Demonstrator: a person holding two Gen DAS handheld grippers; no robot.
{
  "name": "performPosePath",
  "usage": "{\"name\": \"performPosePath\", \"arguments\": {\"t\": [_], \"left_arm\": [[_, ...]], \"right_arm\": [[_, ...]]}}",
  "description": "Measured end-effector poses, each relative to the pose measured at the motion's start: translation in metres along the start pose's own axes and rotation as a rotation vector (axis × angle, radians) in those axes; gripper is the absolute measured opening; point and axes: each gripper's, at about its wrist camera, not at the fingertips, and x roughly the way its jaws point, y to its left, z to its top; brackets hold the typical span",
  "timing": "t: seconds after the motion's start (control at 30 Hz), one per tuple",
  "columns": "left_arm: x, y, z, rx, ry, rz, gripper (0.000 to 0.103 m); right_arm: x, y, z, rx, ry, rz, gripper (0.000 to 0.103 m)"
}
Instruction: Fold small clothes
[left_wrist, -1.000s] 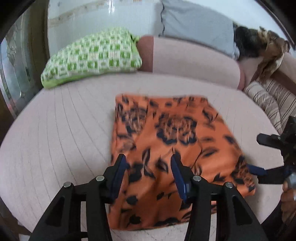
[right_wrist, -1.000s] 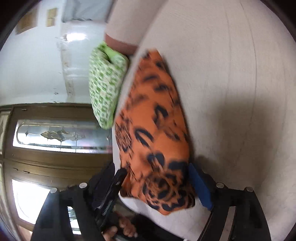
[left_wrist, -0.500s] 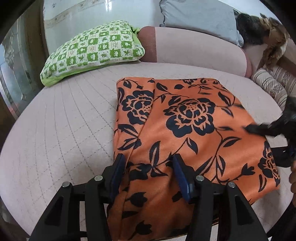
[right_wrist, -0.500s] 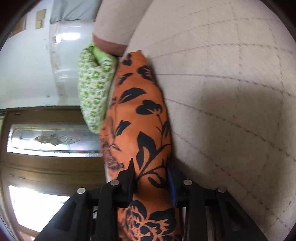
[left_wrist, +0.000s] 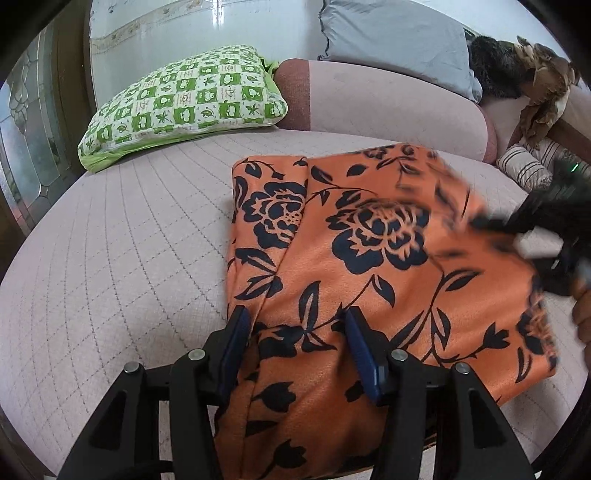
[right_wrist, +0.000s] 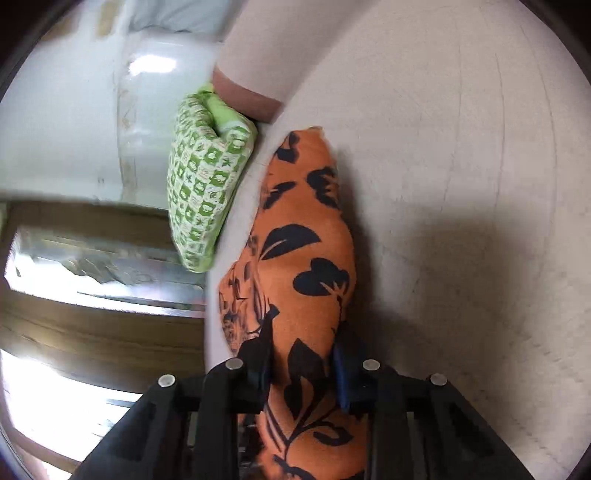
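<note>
Lying at far left in the left wrist view, a green checked pillow (left_wrist: 184, 107) rests on the back edge of a round, quilted pink cushion (left_wrist: 110, 266) (a sofa seat or ottoman, hard to say which). Right of the pillow a pink bolster (left_wrist: 388, 99) curves along the back, with a grey pillow (left_wrist: 395, 40) above it.

An orange cloth (left_wrist: 369, 280) with a dark flower print lies spread on the cushion, from the middle across to the right, and one narrow strip is folded over along its left side. The left tool (left_wrist: 297, 339) sits low over the near edge of the cloth with its fingers wide apart, one on either side of a stretch of fabric; nothing is pinched between them.

At the right edge of that view the right tool (left_wrist: 554, 218) shows as a dark blur at the cloth's right side, where the fabric is blurred too, and a striped roll (left_wrist: 528, 170) lies behind it.

In the right wrist view (turned on its side) a door with glass (right_wrist: 92, 295) fills the left, then comes the pillow (right_wrist: 207, 184), then the cloth (right_wrist: 306, 258). The right tool (right_wrist: 304, 362) has its fingers drawn in against a bunched fold of cloth and grips it; the fold runs away from the fingers in a raised ridge. Bare cushion (right_wrist: 461, 184) fills the right.
</note>
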Motion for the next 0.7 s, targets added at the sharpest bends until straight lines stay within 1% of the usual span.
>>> {"name": "performPosePath", "arguments": {"t": [0.03,0.07,0.1,0.13,0.17,0.2,0.27,0.3,0.33,0.37,0.4,0.43,0.5,0.53,0.57,0.6,0.63,0.67,0.7], "left_arm": [[0.000,-0.002,0.000,0.012,-0.002,0.006,0.056],[-0.001,-0.003,0.000,0.019,-0.006,0.010,0.056],[-0.001,-0.001,-0.001,0.015,-0.007,0.007,0.056],[-0.001,0.001,-0.001,0.004,-0.007,-0.002,0.056],[-0.001,0.002,-0.001,0.001,-0.007,-0.005,0.056],[-0.001,0.001,0.000,0.002,-0.008,-0.001,0.056],[-0.002,0.000,-0.001,0.007,-0.012,0.004,0.056],[-0.002,0.000,-0.001,0.006,-0.013,0.001,0.056],[-0.002,0.001,-0.001,0.005,-0.013,-0.002,0.056],[-0.002,0.001,-0.001,0.005,-0.013,-0.004,0.056],[-0.002,0.001,-0.001,0.006,-0.013,-0.004,0.056],[-0.002,0.001,-0.002,0.006,-0.013,-0.006,0.056],[-0.002,0.003,-0.002,0.005,-0.014,-0.011,0.056],[-0.002,0.004,-0.001,0.002,-0.015,-0.014,0.056],[-0.001,0.003,-0.001,0.004,-0.016,-0.013,0.056],[-0.001,0.001,0.000,0.014,-0.018,-0.007,0.056],[-0.001,0.001,0.000,0.017,-0.018,-0.005,0.056],[-0.003,0.003,0.000,0.012,-0.021,-0.016,0.056],[-0.004,0.007,0.000,0.004,-0.022,-0.036,0.055]], "right_arm": [[0.009,-0.016,0.002,0.054,0.018,0.002,0.028],[0.009,-0.020,0.003,0.072,0.021,0.054,0.031],[0.005,-0.017,0.003,0.062,0.016,0.077,0.034],[0.003,-0.011,0.003,0.058,0.017,0.070,0.044],[0.002,-0.005,0.004,0.046,0.025,0.072,0.064],[-0.001,0.003,0.006,0.021,0.018,0.087,0.071],[-0.007,0.011,0.017,-0.003,-0.031,0.074,0.075],[-0.004,0.010,0.024,0.020,-0.049,0.076,0.076],[0.002,0.007,0.029,0.049,-0.049,0.087,0.077],[0.008,-0.002,0.032,0.078,-0.021,0.085,0.077],[0.028,-0.011,0.036,0.113,0.063,0.075,0.072],[0.034,-0.013,0.034,0.115,0.084,0.060,0.032],[0.015,0.004,0.025,-0.001,0.011,0.041,0.029],[0.012,0.010,0.021,-0.042,-0.022,0.019,0.029],[0.019,0.005,0.020,-0.023,-0.023,-0.031,0.029],[0.024,-0.004,0.019,0.000,-0.013,-0.057,0.031],[0.027,-0.009,0.021,0.021,-0.011,-0.028,0.036],[0.024,-0.005,0.021,0.012,-0.009,-0.015,0.044],[0.017,0.008,0.017,-0.023,-0.017,-0.052,0.052]]}}
